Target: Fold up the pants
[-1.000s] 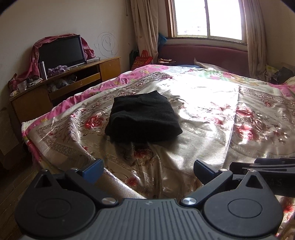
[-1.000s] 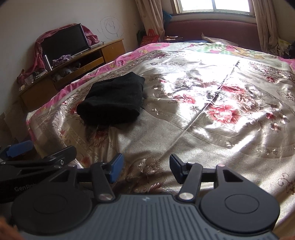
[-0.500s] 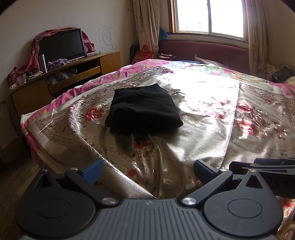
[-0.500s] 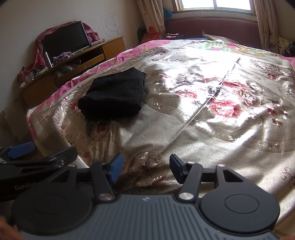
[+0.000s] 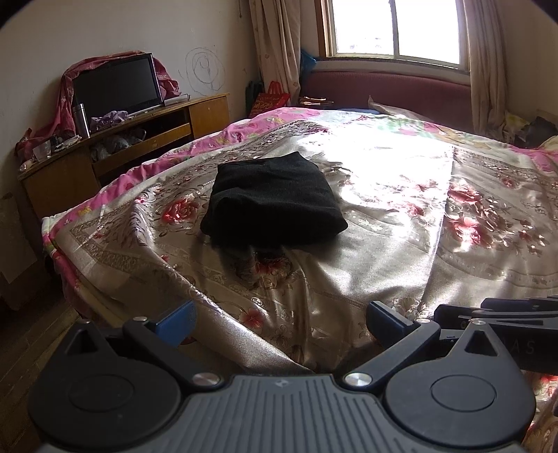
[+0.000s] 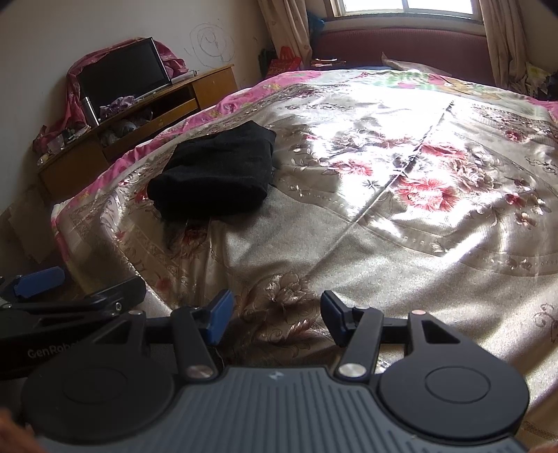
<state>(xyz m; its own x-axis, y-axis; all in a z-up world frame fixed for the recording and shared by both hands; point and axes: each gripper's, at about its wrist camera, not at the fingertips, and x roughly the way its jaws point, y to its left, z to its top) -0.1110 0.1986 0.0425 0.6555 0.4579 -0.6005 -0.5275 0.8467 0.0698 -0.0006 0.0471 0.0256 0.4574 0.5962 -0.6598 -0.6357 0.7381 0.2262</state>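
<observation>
The black pants (image 5: pixel 272 202) lie folded into a compact rectangle on the flowered bedspread (image 5: pixel 401 216), well ahead of both grippers; in the right wrist view the pants (image 6: pixel 216 177) sit to the upper left. My left gripper (image 5: pixel 280 324) is open over the near edge of the bed, nothing between its blue-padded fingers. My right gripper (image 6: pixel 273 317) is also open and empty, hovering over the bedspread (image 6: pixel 383 209). Each gripper shows at the edge of the other's view.
A wooden TV stand (image 5: pixel 139 139) with a dark screen (image 5: pixel 117 87) and clutter stands left of the bed. A red headboard (image 5: pixel 390 90) and curtained window (image 5: pixel 394 28) are at the far end. Bare floor (image 5: pixel 24 341) lies at the lower left.
Both views have drifted slightly, so the pants sit a little higher in frame. The pants lie unmoved and both grippers have stayed open.
</observation>
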